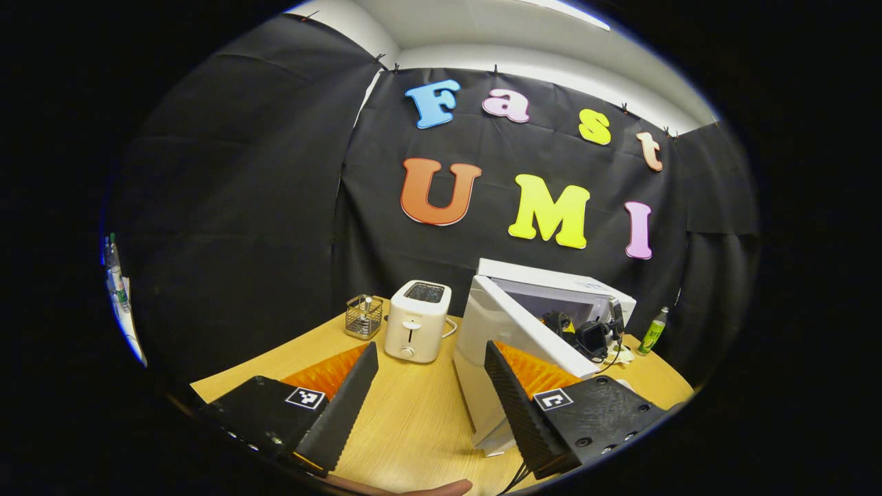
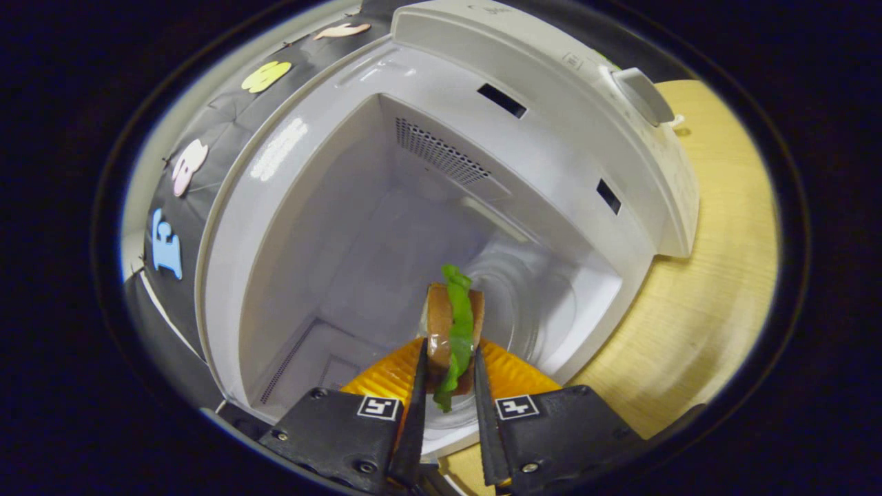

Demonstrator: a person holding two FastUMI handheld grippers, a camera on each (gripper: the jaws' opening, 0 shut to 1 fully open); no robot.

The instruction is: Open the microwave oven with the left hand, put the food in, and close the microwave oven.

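In the right gripper view, low in the centre of the frame, we see the food [image 2: 451,331]: a small sandwich of brown bread with a green leaf running through it. The right gripper [image 2: 446,386] has its two fingers pressed on the bread from either side, so the sandwich stands on edge with its long axis pointing straight ahead, away from the camera. Directly beyond it, filling the middle of the frame, lies the open white cavity of the microwave oven [image 2: 386,227], with its glass turntable [image 2: 530,303] just right of the sandwich. We judge the food to be at the mouth of the cavity, so the coming move is forward and down onto the turntable.

In the left gripper view, the left gripper [image 1: 431,386] sits at the bottom of the frame, fingers spread wide and holding nothing. The microwave door [image 1: 517,331] stands ajar just beyond its right finger, so we judge this hand nearer for closing. Further left on the wooden table [image 1: 413,420] are a white toaster [image 1: 417,320] and a wire basket [image 1: 363,316]; a green bottle [image 1: 652,332] stands at the right.
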